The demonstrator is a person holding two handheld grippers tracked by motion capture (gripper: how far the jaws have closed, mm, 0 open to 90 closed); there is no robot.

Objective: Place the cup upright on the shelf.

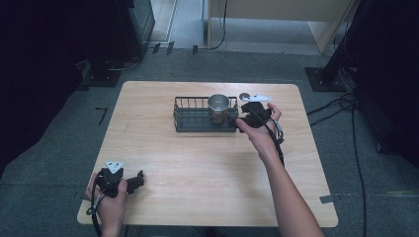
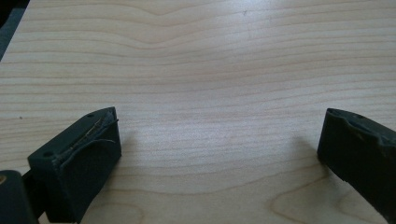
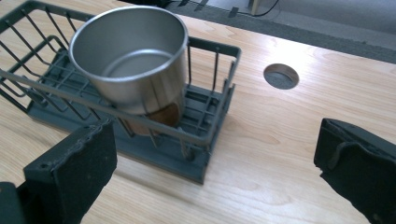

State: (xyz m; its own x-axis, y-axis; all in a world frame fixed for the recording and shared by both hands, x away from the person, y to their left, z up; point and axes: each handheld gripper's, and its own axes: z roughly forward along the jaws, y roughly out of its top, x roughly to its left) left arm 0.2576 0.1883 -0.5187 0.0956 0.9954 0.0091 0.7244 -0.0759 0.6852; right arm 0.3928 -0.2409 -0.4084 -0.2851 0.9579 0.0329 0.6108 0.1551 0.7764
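Note:
A steel cup (image 1: pixel 218 104) (image 3: pixel 130 60) stands upright in the right end of a black wire basket (image 1: pixel 190 114) (image 3: pixel 205 140) at the table's middle back. My right gripper (image 1: pixel 245 120) (image 3: pixel 215 172) hovers just right of the basket, jaws open and empty, with the basket's corner between and ahead of them. My left gripper (image 1: pixel 139 178) (image 2: pixel 219 154) rests near the table's front left corner, open over bare wood, holding nothing.
The light wooden table (image 1: pixel 207 168) has a round cable hole (image 3: pixel 280 76) (image 1: pixel 244 96) behind the right gripper. Cables trail on the grey floor at the right (image 1: pixel 346 106). Dark equipment stands at the far left and right.

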